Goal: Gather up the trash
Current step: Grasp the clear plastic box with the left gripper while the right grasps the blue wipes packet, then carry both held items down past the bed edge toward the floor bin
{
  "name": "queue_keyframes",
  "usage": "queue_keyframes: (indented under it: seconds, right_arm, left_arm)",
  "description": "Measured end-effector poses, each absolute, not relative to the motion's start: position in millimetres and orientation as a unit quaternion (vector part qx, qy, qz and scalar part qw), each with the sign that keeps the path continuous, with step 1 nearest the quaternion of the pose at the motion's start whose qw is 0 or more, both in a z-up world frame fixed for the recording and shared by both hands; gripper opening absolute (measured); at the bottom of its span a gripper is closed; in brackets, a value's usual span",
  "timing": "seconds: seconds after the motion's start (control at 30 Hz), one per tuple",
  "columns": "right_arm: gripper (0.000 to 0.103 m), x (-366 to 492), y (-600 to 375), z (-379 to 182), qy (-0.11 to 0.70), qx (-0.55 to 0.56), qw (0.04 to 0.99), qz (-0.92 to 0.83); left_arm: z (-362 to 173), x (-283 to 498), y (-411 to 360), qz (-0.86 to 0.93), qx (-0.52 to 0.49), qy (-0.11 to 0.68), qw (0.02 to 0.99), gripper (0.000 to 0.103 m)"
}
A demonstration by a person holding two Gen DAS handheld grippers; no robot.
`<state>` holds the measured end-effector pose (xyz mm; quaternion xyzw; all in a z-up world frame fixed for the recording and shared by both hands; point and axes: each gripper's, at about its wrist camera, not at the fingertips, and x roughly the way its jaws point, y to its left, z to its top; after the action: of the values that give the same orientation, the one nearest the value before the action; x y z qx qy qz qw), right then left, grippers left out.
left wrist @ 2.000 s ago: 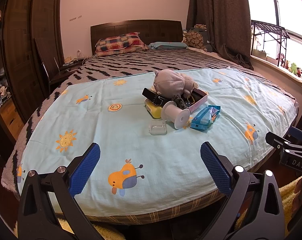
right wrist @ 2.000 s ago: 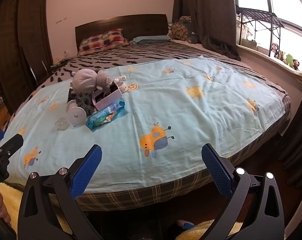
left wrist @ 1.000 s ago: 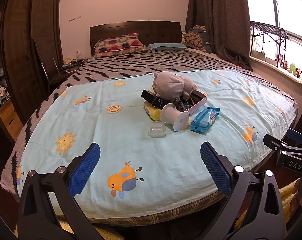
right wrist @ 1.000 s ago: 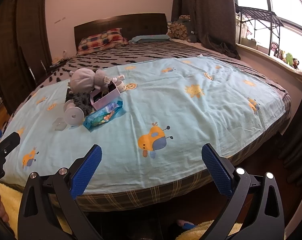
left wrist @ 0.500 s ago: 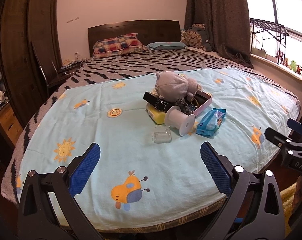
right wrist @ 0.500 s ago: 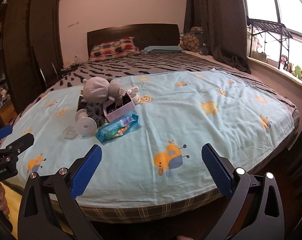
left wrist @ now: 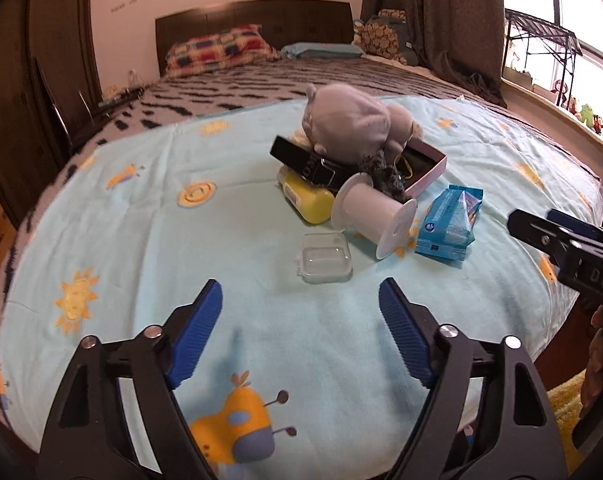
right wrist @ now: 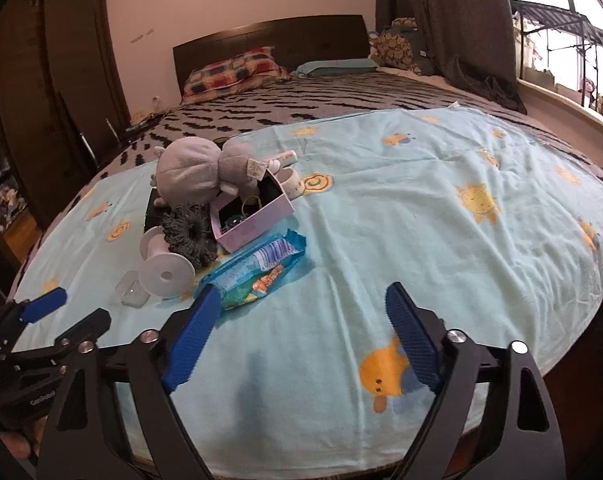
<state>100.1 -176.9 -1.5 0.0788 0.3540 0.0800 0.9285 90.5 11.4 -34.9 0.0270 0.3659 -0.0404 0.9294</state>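
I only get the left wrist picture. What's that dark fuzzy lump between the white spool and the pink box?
Observer: The right wrist view shows a dark knitted scrunchie, a ring with a hole in its middle.
Operator: Is anything hidden behind the grey plush toy?
Observer: Yes. A white ring, perhaps a tape roll, lies just past the pink box.
Operator: Is the right hand-held gripper holding something?
Observer: No. It is open, with only the bedsheet showing between its fingers.
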Motion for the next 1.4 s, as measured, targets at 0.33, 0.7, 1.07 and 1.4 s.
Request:
queue_keyframes:
  seconds: [0.33,0.7,1.07,1.4]
  right_arm:
    - [0.067,148,-150,-29,0.391,0.081,0.912,0.092]
    - [0.064,155,-146,-36,0.389,0.079,0.911,0.114]
    - [0.029,135,-150,-27,0.371,0.063,0.917,0.134]
    - [0.026,65,-174,-16,0.362,0.051,0.919,0.148]
  left_arm:
    - [-59,132,3,-0.046,0.049,0.385,0.920,0.065]
    - [-61,147,-7,-0.059,0.058,0.382,0.920,0.044]
    - [-56,128,-3,-0.080,0.058,0.375,0.922,0.037]
    - [-41,69,0,-0.118,0.030,0.359,0.925,0.037]
